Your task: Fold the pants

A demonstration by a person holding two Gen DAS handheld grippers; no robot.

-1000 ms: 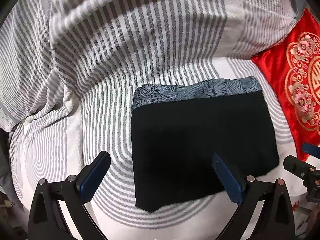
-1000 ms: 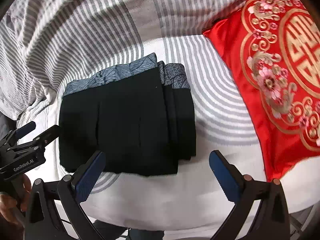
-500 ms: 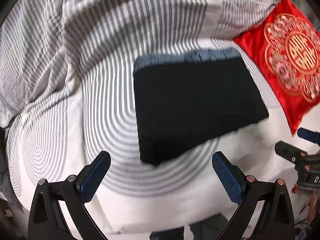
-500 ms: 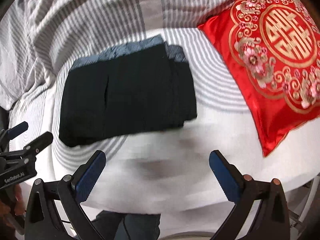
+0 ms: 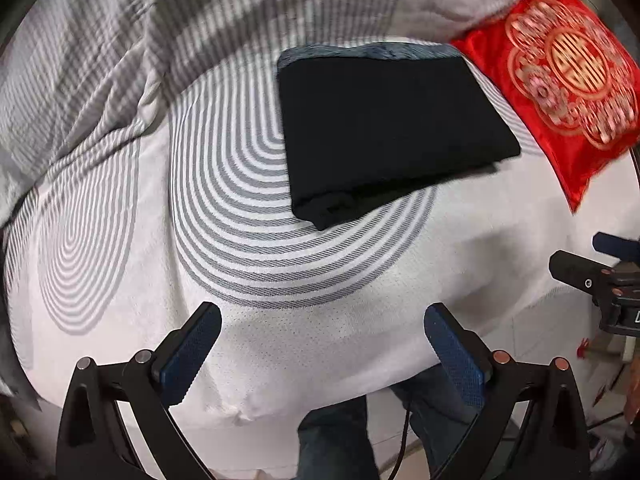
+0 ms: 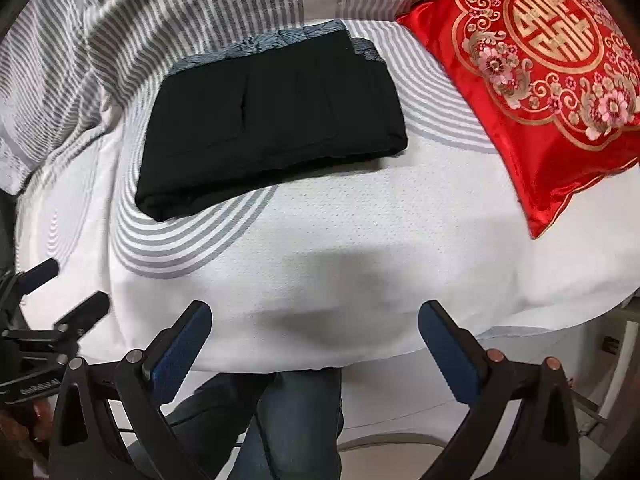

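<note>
The black pants (image 5: 388, 128) lie folded into a flat rectangle on the bed, a blue-grey patterned band along their far edge; the right wrist view shows the same pants (image 6: 272, 124) from the other side. My left gripper (image 5: 320, 352) is open and empty, held back over the bed's near edge, well short of the pants. My right gripper (image 6: 314, 348) is open and empty too, likewise pulled back at the mattress edge. Each gripper appears at the side of the other's view: the right gripper (image 5: 592, 268) and the left gripper (image 6: 52, 296).
A red embroidered cushion (image 6: 544, 76) lies right of the pants. A grey-striped duvet (image 5: 160, 32) is bunched at the back and left. The white mattress cover (image 6: 360, 232) drops off at the near edge, where a person's jeans-clad legs (image 6: 296, 420) stand.
Both grippers have drawn back from the folded pants toward the bed's near edge, staying open. The pants have stayed put and look smaller and farther away.
</note>
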